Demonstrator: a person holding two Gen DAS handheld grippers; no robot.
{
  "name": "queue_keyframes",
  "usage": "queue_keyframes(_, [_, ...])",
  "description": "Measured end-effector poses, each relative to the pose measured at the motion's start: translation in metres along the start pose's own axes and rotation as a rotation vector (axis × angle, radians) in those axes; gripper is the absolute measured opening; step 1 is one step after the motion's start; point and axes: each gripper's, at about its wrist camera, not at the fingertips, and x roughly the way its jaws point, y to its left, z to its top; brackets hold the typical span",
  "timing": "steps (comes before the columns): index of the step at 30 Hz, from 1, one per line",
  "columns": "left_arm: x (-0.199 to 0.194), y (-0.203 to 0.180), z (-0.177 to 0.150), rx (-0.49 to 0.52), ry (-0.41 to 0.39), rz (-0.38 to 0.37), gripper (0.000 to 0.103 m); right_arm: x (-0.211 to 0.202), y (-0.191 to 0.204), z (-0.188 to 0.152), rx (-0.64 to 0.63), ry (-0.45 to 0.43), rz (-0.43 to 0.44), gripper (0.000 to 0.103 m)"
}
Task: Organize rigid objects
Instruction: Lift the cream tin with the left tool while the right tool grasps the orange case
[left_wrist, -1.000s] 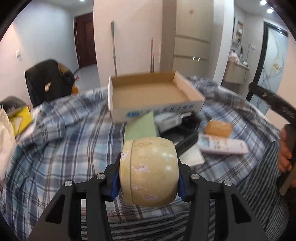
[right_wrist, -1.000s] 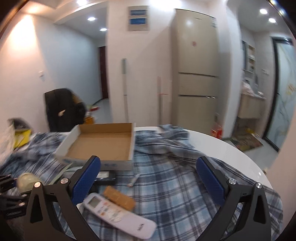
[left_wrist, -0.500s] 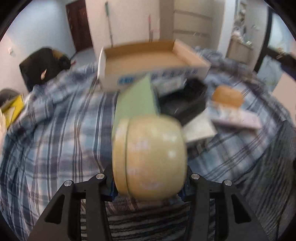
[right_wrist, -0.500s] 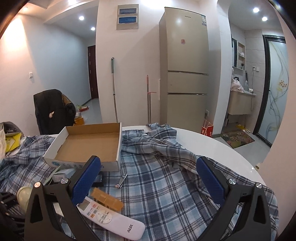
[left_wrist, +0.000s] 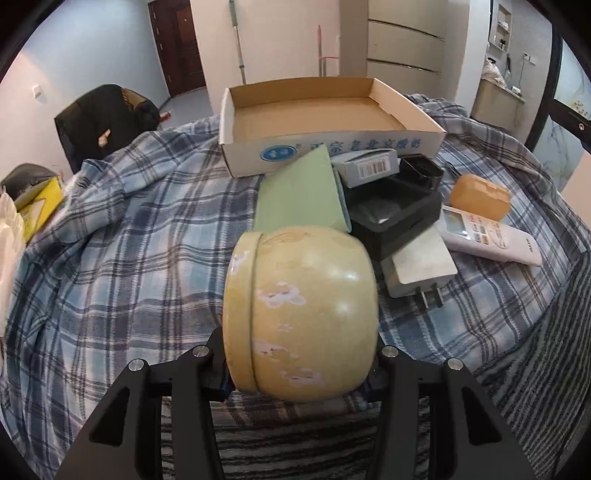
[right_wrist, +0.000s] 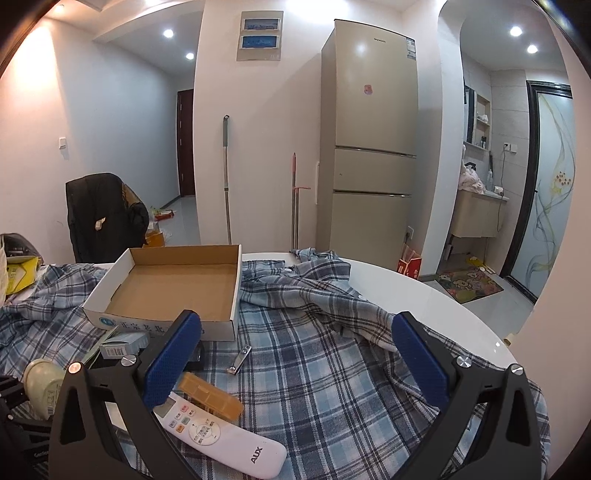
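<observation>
The round yellow tin (left_wrist: 299, 314), its floral print worn and carrying no legible words, sits clamped on its side in the left gripper (left_wrist: 300, 365), held above the plaid cloth (left_wrist: 122, 258) just short of the clutter. Beyond lies a white remote (right_wrist: 221, 441) marked AUX, and the empty cardboard box (left_wrist: 325, 144) shows a blue logo and Chinese characters. The left gripper tilts steeply downward, while the right gripper (right_wrist: 295, 362) hangs wide open, empty, aimed over the table.

A tall beige fridge (right_wrist: 369, 147) stands against the wall, two mop handles (right_wrist: 227, 177) beside it, a dark jacket (right_wrist: 103, 214) draped over a chair.
</observation>
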Motion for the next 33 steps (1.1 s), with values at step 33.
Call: queue_keyframes(33, [-0.067,0.029,0.031,-0.169,-0.570,-0.010,0.050,0.031,0.044,-0.020,-0.140,0.282,0.359,0.076])
